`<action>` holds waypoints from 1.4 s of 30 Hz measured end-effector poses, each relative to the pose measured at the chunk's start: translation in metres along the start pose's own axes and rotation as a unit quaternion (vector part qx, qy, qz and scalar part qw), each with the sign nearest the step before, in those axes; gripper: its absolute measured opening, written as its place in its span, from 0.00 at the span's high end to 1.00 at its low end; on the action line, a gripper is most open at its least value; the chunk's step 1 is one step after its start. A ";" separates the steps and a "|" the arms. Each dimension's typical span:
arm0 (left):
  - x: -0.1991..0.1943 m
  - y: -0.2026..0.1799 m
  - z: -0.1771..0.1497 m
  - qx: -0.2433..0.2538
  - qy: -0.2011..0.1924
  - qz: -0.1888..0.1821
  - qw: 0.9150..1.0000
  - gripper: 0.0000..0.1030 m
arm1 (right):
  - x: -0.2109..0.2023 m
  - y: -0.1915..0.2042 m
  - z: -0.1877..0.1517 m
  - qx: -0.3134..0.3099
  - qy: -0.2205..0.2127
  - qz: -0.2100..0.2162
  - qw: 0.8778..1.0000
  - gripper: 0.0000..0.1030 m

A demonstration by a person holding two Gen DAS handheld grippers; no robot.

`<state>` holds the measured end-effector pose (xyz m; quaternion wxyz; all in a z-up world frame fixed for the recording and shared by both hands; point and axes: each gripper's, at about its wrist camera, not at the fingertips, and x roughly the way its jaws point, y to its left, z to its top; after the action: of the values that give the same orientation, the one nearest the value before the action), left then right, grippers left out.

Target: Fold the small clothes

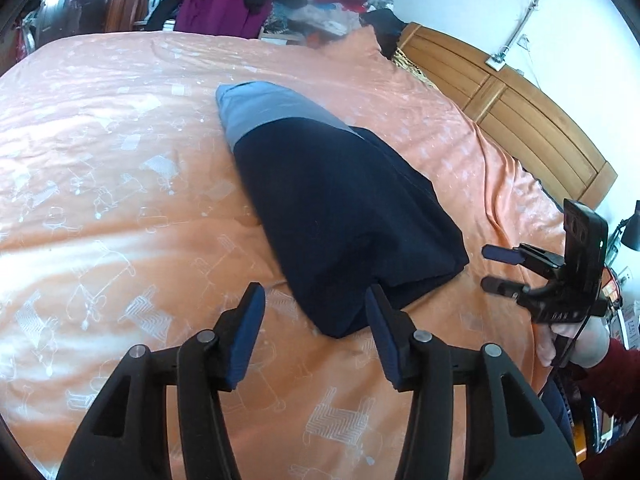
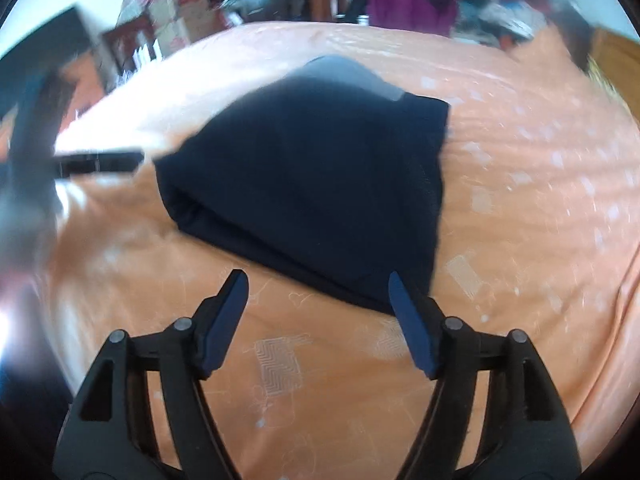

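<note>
Near the bed's (image 1: 100, 160) middle we see the folded dark garment (image 1: 340, 216) lying flat; our left gripper (image 1: 316, 292) and right gripper (image 2: 316, 280) hover beside it, jaws apart, empty.

Both grippers are showing black plastic frames with triangular cut-outs, round silver pivot screws and dark blue ribbed finger pads: the left gripper (image 1: 315, 293) and the right gripper (image 2: 318, 280). The person's hand (image 1: 568, 344) is wearing a dark red knitted sleeve (image 1: 612, 376), with a thin black cable (image 1: 570, 346) running across it.
</note>
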<state>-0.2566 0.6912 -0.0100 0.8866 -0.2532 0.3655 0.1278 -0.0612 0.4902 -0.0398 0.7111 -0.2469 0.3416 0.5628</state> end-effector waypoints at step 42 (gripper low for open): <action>0.041 -0.058 0.046 0.158 0.016 -0.070 0.985 0.42 | 0.015 -0.049 -0.020 0.061 -0.023 -0.002 0.998 1.00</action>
<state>-0.1774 0.6691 0.0090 0.9161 -0.1364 0.3770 0.0021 -0.0155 0.4734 -0.0658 0.7336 -0.1912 0.3584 0.5448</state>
